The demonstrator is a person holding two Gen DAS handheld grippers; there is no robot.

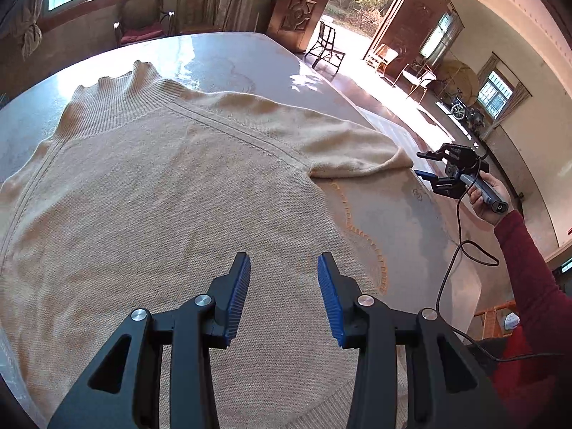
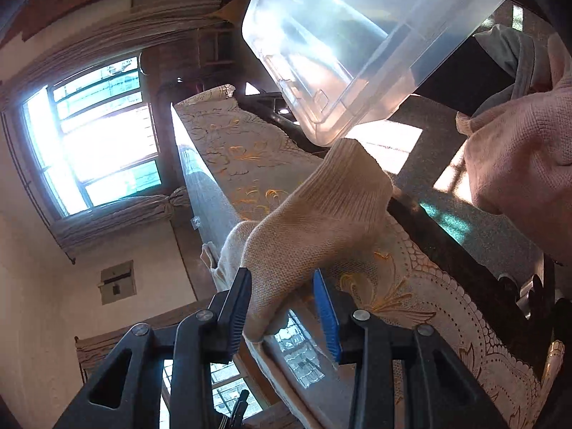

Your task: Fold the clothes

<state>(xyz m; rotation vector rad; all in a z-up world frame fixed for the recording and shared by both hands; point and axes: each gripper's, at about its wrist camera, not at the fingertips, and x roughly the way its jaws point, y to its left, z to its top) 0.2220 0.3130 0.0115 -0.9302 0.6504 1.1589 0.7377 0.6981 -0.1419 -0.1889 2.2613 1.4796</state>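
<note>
A cream knit sweater [image 1: 161, 186] lies flat on the table [image 1: 250, 57], its ribbed collar at the far left. My left gripper [image 1: 284, 268] hovers open over the sweater's body, nothing between its fingers. The sweater's right sleeve [image 1: 357, 143] runs to the table's right edge. There a hand in a red sleeve holds my right gripper [image 1: 425, 166] at the sleeve's end. In the right wrist view the sleeve [image 2: 304, 221] with its ribbed cuff lies between the fingers of the right gripper [image 2: 282, 286]. It keeps its full width, unpinched, so the jaws stand open.
A clear plastic bin [image 2: 357, 35] stands beyond the table's edge, with a pile of pale and grey cloth [image 2: 518, 143] beside it. An embroidered tablecloth [image 2: 232, 150] covers the table. Chairs [image 1: 325, 46] stand near the open door. A black cable [image 1: 461, 250] hangs from the right gripper.
</note>
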